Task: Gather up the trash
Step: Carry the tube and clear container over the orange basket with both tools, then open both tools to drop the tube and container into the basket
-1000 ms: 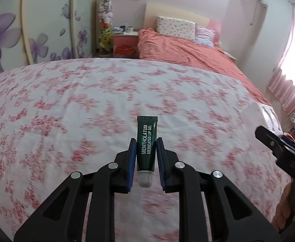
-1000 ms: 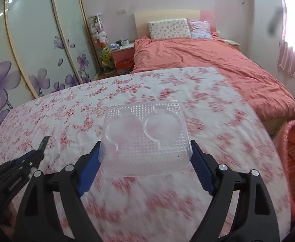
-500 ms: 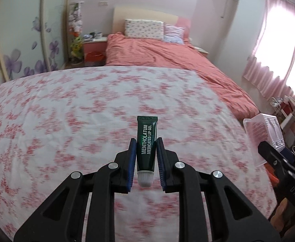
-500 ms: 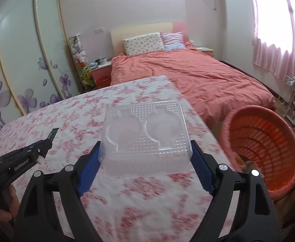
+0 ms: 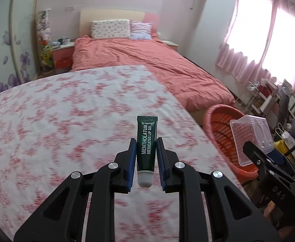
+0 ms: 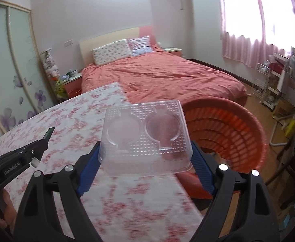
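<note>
Pinching a green lip-gel tube (image 5: 146, 143) between my left gripper (image 5: 146, 151) pads, cap toward me, I clamp a clear plastic tray (image 6: 145, 133) across my right gripper (image 6: 145, 155); the orange basket (image 6: 246, 125) sits just beyond, right of the tray.

A white cloth with a pink floral print (image 5: 83, 121) is covering the near surface, while the orange basket (image 6: 228, 133) is standing just beside its edge.
</note>
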Action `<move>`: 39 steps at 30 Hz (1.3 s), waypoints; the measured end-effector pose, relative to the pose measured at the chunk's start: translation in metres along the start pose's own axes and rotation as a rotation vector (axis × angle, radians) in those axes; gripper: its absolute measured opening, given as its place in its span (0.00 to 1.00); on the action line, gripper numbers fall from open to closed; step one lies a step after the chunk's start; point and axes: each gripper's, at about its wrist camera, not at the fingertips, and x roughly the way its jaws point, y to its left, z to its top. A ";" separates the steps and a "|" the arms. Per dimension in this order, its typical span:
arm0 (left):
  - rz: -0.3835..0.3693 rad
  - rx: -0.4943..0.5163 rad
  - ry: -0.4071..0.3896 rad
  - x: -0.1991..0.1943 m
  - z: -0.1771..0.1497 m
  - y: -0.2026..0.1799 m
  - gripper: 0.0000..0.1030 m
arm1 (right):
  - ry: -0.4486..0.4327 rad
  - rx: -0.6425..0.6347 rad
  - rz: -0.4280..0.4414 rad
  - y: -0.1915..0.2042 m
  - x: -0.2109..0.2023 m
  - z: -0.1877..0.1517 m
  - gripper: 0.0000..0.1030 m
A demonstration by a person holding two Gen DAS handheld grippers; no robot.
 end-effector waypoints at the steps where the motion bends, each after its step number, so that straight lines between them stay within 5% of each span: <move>1: -0.008 0.006 0.001 0.002 0.000 -0.006 0.19 | -0.002 0.006 -0.007 -0.006 0.000 0.000 0.79; 18: -0.162 0.088 0.032 0.040 0.004 -0.101 0.19 | -0.029 0.118 -0.088 -0.097 0.001 0.002 0.79; 39: -0.244 0.156 0.115 0.097 0.002 -0.184 0.20 | -0.055 0.234 -0.057 -0.172 0.027 0.015 0.81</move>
